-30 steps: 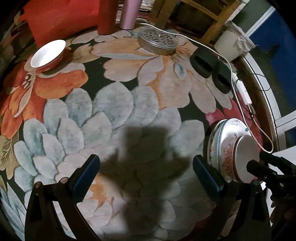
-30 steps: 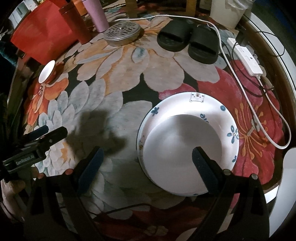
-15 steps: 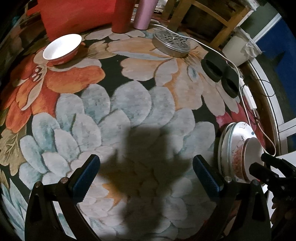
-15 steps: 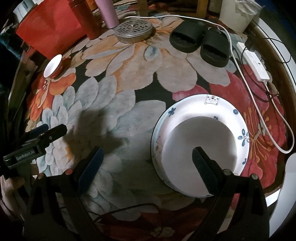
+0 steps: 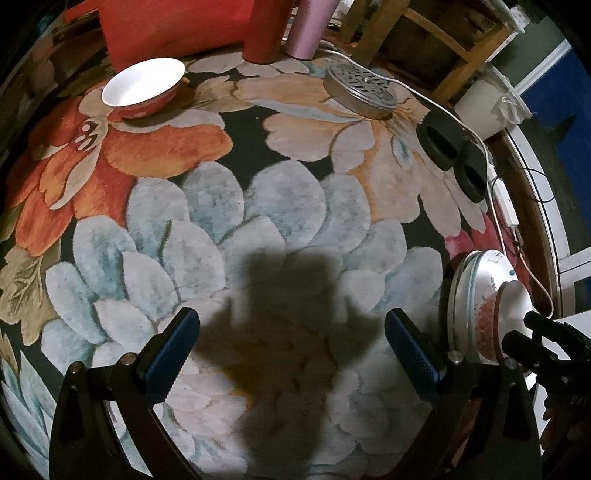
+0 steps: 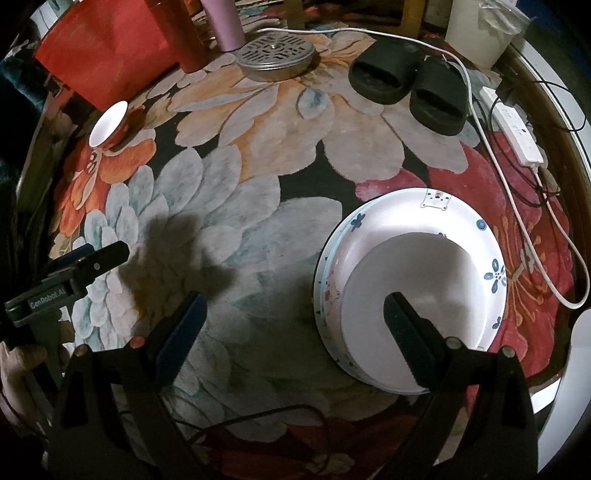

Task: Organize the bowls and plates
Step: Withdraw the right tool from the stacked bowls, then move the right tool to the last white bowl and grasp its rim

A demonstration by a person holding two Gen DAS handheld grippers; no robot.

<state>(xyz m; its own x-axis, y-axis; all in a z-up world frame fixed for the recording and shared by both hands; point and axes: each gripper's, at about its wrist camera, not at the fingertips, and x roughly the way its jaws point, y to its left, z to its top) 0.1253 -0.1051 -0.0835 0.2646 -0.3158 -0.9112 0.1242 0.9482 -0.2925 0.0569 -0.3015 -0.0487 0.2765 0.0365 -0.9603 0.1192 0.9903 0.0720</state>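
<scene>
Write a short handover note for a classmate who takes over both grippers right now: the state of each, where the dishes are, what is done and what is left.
Left gripper: jaws open, empty, above the floral rug.
Right gripper: jaws open, empty, one finger over the stack.
Dishes: a white bowl sits in the blue-flowered plate, which lies on another plate, on the rug's right side. A red bowl with a white inside stands alone at the far left, near the red box.
Done: plates and one bowl are stacked.
Left: probably fetch the red bowl and add it to the stack.

Both wrist views look down, close; share rug (image 5: 229, 221).
</scene>
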